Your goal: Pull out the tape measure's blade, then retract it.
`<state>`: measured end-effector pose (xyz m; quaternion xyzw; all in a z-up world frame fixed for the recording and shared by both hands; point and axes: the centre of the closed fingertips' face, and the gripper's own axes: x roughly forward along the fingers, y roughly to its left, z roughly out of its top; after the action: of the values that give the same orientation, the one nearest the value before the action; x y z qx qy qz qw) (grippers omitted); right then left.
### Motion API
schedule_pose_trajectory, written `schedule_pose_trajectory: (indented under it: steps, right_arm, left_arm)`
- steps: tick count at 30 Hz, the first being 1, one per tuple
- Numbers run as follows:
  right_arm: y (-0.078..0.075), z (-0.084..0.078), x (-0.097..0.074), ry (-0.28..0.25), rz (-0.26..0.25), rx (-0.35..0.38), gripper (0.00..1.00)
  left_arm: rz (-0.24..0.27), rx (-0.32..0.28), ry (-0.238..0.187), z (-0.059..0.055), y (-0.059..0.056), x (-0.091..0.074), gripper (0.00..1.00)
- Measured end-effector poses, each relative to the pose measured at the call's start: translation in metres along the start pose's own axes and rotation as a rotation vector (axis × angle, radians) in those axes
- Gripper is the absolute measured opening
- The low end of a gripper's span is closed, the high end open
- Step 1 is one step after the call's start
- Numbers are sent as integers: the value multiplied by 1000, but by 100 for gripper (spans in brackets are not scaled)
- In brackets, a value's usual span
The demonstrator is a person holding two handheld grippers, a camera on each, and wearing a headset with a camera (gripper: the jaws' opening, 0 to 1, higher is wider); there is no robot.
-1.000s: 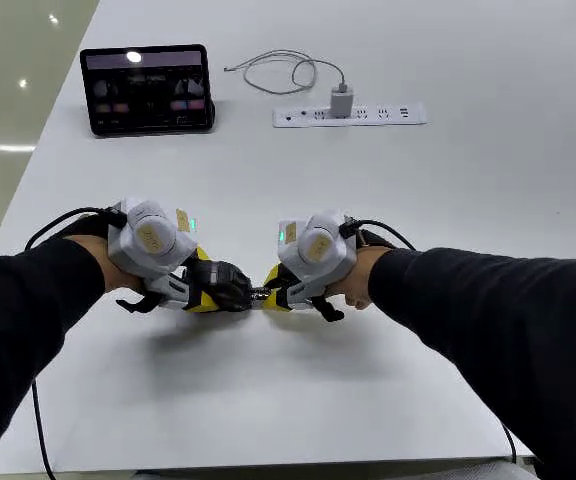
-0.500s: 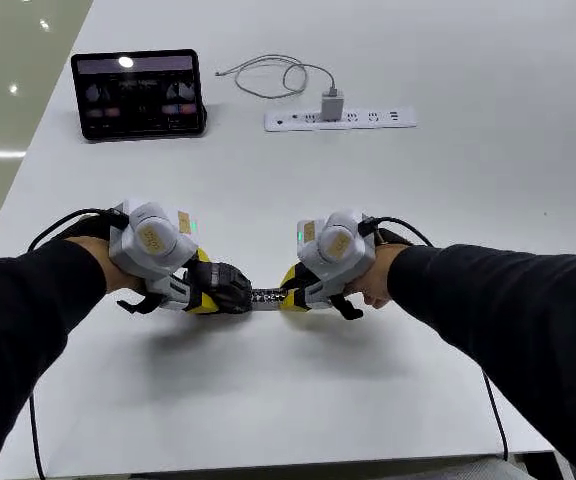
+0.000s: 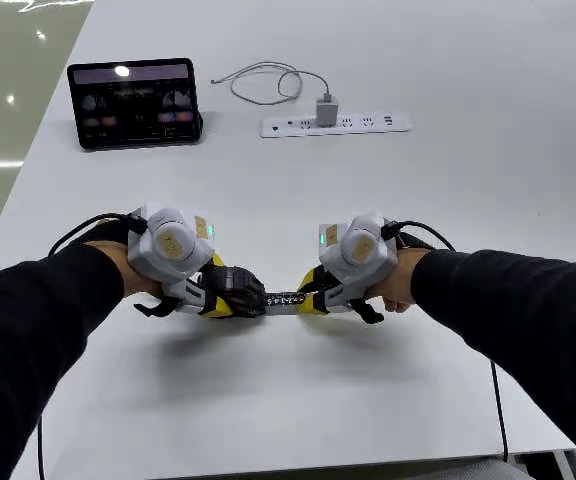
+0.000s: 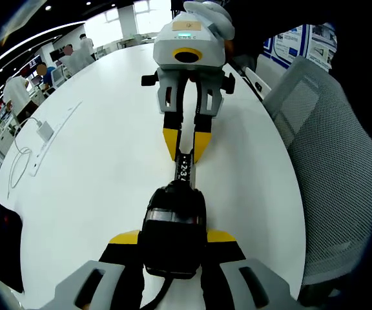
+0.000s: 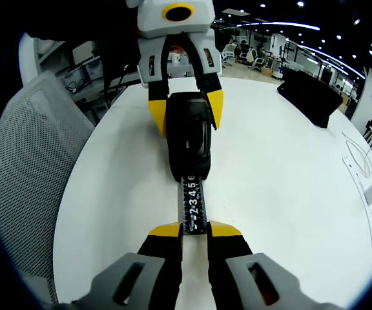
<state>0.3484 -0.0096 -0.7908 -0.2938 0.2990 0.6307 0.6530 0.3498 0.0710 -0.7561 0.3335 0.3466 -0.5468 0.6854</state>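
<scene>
Left tongs (image 3: pixel 220 298) hold the black tape measure (image 4: pixel 173 226) steady; right tongs (image 5: pixel 194 230), at three o'clock, pinch its numbered blade (image 5: pixel 192 201) to pull.

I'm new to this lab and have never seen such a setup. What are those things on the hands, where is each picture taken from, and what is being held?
There is no robot here: a person holds a two-jaw gripper in each hand. The head view comes from a headset camera looking down at the white table. The two round pictures come from a camera riding on each gripper. The left gripper is clamped around a black tape measure. The right gripper pinches its blade, with a short stretch pulled out. Farther back lie a tablet and a power strip with a charger and cable.
</scene>
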Motion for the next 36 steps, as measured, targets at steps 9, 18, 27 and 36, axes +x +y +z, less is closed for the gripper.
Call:
schedule_pose_trajectory:
  steps: [9, 18, 27, 36]
  right_arm:
    - [-2, -9, -10, 17, 1, -8, 9]
    - [-4, -23, -23, 33, -1, 1, 9]
    - [-2, -37, -30, 48, -2, 12, 9]
    - [-2, -34, -28, 66, -3, 6, 11]
  left_arm:
    - [-1, -7, -8, -1, 2, 1, 29]
    - [-10, -2, -1, -1, 2, 1, 29]
    - [-8, 4, 9, 1, -1, 3, 30]
    - [-7, -3, 6, 1, 1, 5, 30]
